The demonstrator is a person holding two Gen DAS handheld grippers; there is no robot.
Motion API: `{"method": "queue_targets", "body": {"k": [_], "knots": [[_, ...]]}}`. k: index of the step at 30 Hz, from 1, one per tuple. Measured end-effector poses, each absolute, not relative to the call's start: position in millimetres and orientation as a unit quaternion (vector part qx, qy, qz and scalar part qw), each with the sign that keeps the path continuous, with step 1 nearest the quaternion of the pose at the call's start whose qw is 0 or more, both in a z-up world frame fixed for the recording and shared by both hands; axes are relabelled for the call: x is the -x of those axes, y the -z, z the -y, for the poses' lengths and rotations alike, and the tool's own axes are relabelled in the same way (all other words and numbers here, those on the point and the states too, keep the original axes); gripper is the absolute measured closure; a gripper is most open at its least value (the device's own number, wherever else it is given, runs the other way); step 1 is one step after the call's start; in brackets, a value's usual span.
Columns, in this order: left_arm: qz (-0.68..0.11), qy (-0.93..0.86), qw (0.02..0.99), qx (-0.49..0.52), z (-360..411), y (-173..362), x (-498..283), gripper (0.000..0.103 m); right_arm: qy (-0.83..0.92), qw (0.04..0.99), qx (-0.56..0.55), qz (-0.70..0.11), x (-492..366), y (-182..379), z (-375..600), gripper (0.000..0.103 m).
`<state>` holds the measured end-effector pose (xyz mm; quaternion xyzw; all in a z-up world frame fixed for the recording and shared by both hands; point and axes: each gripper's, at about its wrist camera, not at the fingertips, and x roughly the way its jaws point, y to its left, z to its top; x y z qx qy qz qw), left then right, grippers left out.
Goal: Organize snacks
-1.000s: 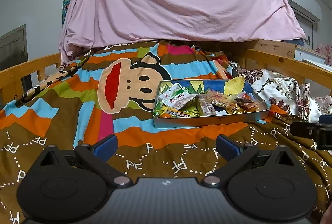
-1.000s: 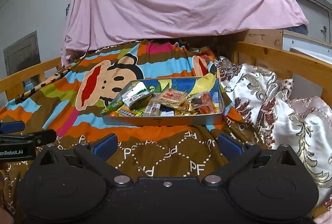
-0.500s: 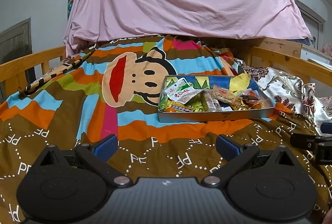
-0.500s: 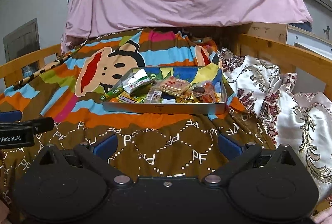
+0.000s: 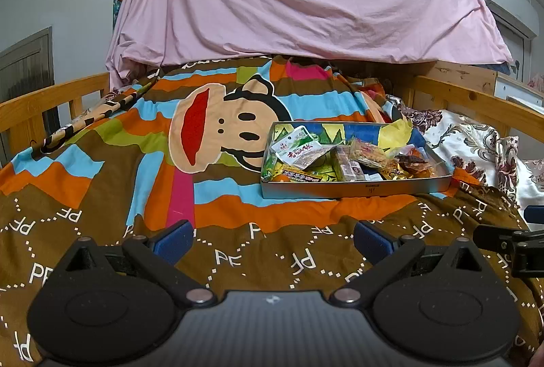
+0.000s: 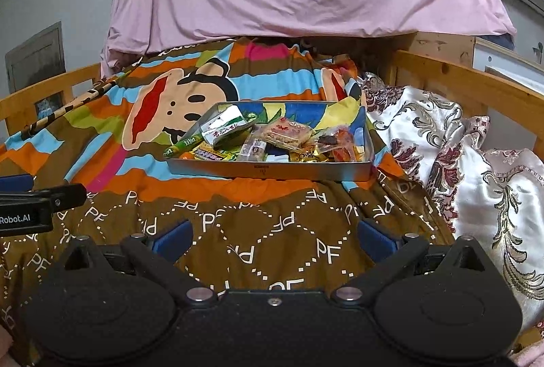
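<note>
A metal tray [image 5: 357, 190] [image 6: 268, 171] of snack packets is the landmark, resting on a monkey-print blanket [image 5: 204, 129] [image 6: 153, 108]. Left of and nearer than the tray, the left gripper [image 5: 272, 236] hangs over the blanket, fingers wide apart and empty. In the tray a white-green packet [image 5: 299, 147] [image 6: 222, 127] lies at the left end, red-wrapped snacks [image 5: 416, 164] [image 6: 340, 146] at the right. Nearer than the tray, the right gripper [image 6: 273, 236] is likewise spread and empty. A floral satin pillow [image 6: 476, 170] lies right of the tray.
</note>
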<state>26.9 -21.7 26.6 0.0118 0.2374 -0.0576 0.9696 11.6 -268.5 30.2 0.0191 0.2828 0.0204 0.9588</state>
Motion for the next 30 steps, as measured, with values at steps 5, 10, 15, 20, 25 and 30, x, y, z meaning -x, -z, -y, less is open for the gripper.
{"method": "queue_targets", "body": {"k": [5,10,15,20,25,30], "knots": [[-0.238,0.058,0.970,-0.012,21.7,-26.8,-26.9,0.001,-0.021,0.959,-0.019,-0.283,-11.8,-30.1,268.6,0.001],[-0.238,0.058,0.970,-0.011,21.7,-26.9,-26.9,0.001,-0.021,0.959,-0.019,-0.284,-12.2,-30.5,268.5,0.001],[-0.238,0.058,0.969,-0.011,21.6,-25.8,-26.3,0.001,-0.021,0.958,-0.018,-0.285,-12.0,-27.5,268.6,0.001],[-0.238,0.058,0.969,-0.011,21.8,-26.0,-26.3,0.001,-0.021,0.958,-0.018,-0.285,-12.2,-27.9,268.5,0.001],[-0.238,0.058,0.969,-0.011,21.7,-26.2,-26.3,0.000,-0.021,0.958,-0.018,-0.285,-12.3,-28.0,268.5,0.001],[-0.239,0.058,0.969,-0.011,21.7,-26.4,-26.6,0.001,-0.021,0.958,-0.018,-0.286,-12.1,-27.5,268.7,0.001]]}}
